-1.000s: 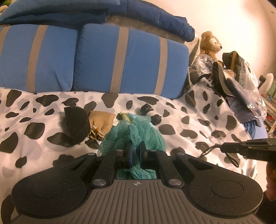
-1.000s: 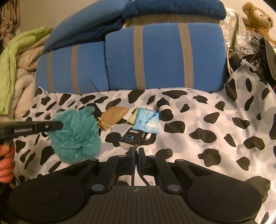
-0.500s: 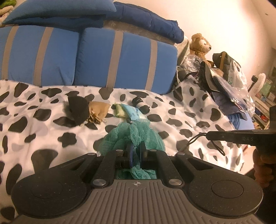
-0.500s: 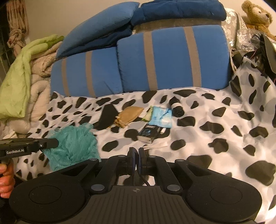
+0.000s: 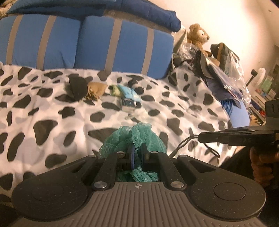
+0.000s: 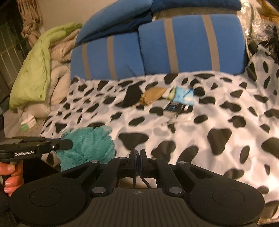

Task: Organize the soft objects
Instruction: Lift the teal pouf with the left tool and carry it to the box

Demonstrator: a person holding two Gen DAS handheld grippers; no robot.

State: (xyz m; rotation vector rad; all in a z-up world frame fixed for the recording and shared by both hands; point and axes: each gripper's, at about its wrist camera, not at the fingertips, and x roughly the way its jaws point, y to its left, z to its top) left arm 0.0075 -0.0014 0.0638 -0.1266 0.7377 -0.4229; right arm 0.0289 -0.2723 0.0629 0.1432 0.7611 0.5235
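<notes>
My left gripper [image 5: 137, 148] is shut on a teal mesh bath pouf [image 5: 134, 138] and holds it above the near part of the cow-print bedspread [image 5: 52, 111]. In the right wrist view the pouf [image 6: 89, 143] hangs from the left gripper [image 6: 68, 145] at the left. My right gripper [image 6: 137, 154] is shut on a thin black cord [image 6: 137, 176]; it also shows at the right of the left wrist view [image 5: 200, 137], with the cord [image 5: 184, 145] looping below it. A tan pouch [image 6: 153, 96], a black cloth [image 6: 131, 95], a light blue packet [image 6: 184, 95] and a dark box [image 6: 174, 106] lie farther back.
Two blue striped pillows [image 6: 174, 48] stand at the head of the bed under folded blue blankets [image 5: 143, 10]. Green and beige bedding [image 6: 40, 59] is piled at the left. A teddy bear [image 5: 198, 35], bags and clothes [image 5: 223, 69] crowd the right side.
Both grippers have pulled back toward the near edge of the bed. The pouf has come along in the left gripper, away from the pouch and packets. Both stay shut.
</notes>
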